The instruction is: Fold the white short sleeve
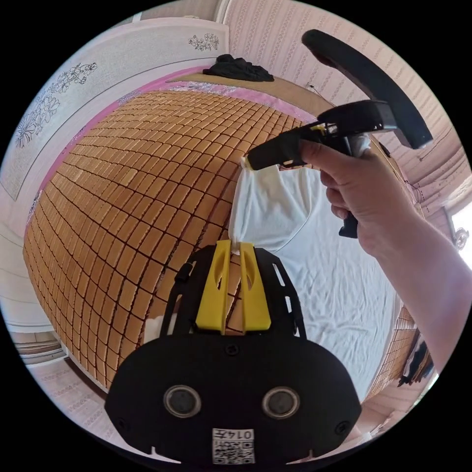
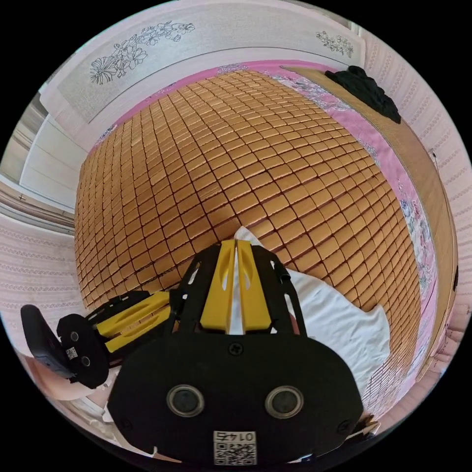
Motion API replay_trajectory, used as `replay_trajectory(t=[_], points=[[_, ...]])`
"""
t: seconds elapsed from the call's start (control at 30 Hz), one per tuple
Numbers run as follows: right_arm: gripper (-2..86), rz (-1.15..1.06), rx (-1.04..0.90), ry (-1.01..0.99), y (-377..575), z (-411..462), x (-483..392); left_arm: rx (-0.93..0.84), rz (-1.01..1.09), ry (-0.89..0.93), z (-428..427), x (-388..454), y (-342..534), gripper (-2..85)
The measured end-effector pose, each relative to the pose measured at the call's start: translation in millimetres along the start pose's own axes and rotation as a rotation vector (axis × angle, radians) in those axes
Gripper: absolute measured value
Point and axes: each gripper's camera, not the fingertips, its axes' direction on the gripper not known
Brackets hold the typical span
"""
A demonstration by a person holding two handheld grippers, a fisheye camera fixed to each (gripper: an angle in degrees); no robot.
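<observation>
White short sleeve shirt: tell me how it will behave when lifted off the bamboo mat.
The white shirt is probably floppy: it sags between the left claw and the right claw. It looks thin and light. It will likely slide easily on the smooth bamboo mat.

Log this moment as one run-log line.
left gripper: shut on white shirt | right gripper: shut on white shirt | shirt edge lifted off bamboo mat

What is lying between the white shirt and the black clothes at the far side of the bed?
In the left gripper view, bare bamboo mat lies between the white shirt and the black clothes.
</observation>
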Motion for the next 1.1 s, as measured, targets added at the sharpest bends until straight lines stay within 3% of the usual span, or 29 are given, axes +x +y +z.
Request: replay_trajectory(t=[0.1, 0.23, 0.33, 0.43, 0.7, 0.87, 1.1], points=[[-0.8, 0.119, 0.147, -0.107, 31, -39, 25, 0.133, 0.063, 0.042, -20, 8, 8, 2.3], [-0.6, 0.258, 0.308, -0.133, 108, -95, 58, 0.32, 0.294, 0.15, -61, 38, 27, 1.9], [-0.1, 0.394, 0.272, -0.09, 170, -100, 77, 0.238, 0.431, 0.274, -61, 54, 39, 5.1], [2.5, 0.522, 0.118, -0.085, 208, -77, 96, 0.137, 0.458, 0.261, -49, 59, 48, 5.8], [4.9, 0.453, 0.133, -0.13, 201, -70, 93, 0.036, 0.456, 0.285, -26, 74, 39, 5.3], [4.9, 0.577, 0.14, 0.028, 253, -80, 81, 0.057, 0.587, 0.355, -28, 133, 17, 4.7], [6.1, 0.871, 0.108, 0.077, 375, -92, 96, 0.012, 0.756, 0.503, -14, 252, -13, 4.7]])
